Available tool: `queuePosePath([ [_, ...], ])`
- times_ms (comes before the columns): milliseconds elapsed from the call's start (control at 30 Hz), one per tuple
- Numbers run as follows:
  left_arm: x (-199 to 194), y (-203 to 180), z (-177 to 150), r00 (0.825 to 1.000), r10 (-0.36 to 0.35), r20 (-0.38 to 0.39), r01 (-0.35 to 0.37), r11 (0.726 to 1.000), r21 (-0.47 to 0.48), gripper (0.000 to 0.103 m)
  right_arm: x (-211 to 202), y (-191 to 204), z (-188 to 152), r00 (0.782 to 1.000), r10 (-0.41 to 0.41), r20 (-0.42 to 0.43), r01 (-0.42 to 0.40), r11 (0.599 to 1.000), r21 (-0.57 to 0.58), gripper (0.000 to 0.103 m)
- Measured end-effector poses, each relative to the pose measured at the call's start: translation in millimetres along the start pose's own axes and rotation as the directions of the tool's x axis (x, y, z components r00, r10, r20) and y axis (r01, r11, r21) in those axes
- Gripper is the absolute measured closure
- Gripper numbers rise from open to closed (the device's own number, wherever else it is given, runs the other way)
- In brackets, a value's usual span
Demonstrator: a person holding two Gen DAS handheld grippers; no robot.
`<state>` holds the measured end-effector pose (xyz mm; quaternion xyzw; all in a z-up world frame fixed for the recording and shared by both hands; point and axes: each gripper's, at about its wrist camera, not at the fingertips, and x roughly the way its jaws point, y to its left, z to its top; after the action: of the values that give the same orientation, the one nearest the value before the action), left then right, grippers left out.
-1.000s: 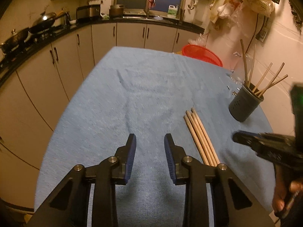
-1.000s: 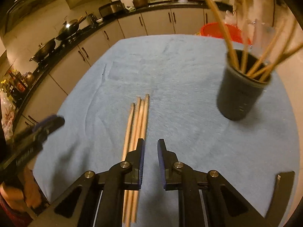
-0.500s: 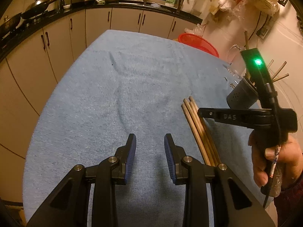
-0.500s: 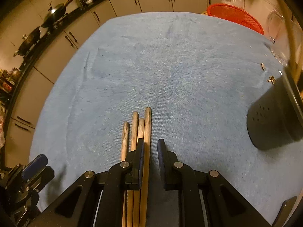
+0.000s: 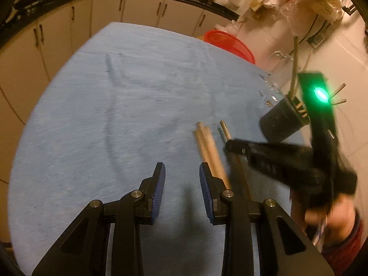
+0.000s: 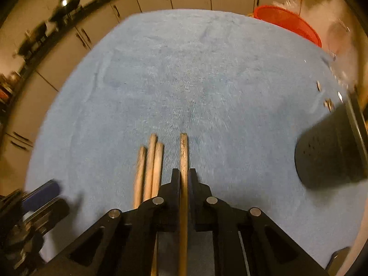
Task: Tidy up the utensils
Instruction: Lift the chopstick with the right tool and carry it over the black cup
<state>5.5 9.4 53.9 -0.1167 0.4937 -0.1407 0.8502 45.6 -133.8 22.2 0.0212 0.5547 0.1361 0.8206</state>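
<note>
My right gripper (image 6: pixel 183 172) is shut on one wooden chopstick (image 6: pixel 183 147), which runs forward between its jaws, apart from the others. Three more chopsticks (image 6: pixel 149 163) lie side by side on the blue cloth just to its left. In the left wrist view the held chopstick (image 5: pixel 224 128) and the right gripper (image 5: pixel 232 146) are to the right of the loose chopsticks (image 5: pixel 207 145). The dark holder (image 5: pixel 281 124) with several sticks stands at the right; it also shows in the right wrist view (image 6: pixel 331 156). My left gripper (image 5: pixel 181 177) is open and empty above the cloth.
A blue cloth (image 5: pixel 138 105) covers the table. A red basket (image 5: pixel 230 43) sits past the far right edge, also in the right wrist view (image 6: pixel 287 23). Small metal bits (image 6: pixel 329 103) lie near the holder. Kitchen cabinets (image 5: pixel 142 9) run behind.
My right gripper closed on one chopstick and drew it apart from the other three. The left gripper stayed open and shifted slightly.
</note>
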Motion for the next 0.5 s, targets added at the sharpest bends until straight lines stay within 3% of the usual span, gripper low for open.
queuePosePath([
  [233,42,-20,26,0.996,-0.01,-0.09,0.008,1.0,-0.023,0.074,-53,-10,-27,0.991,0.06,0.122,-0.062,0.998,0.009,0.096],
  [300,54,-25,30,0.993,0.043,-0.113,-0.046,0.999,-0.019,0.078,-62,-12,-32,0.988,0.063,0.14,-0.065,0.998,0.004,0.095],
  [500,72,-31,35,0.984,0.098,-0.147,-0.1,0.995,-0.007,0.09,-75,-11,-37,0.98,0.094,0.174,-0.095,0.995,-0.006,0.095],
])
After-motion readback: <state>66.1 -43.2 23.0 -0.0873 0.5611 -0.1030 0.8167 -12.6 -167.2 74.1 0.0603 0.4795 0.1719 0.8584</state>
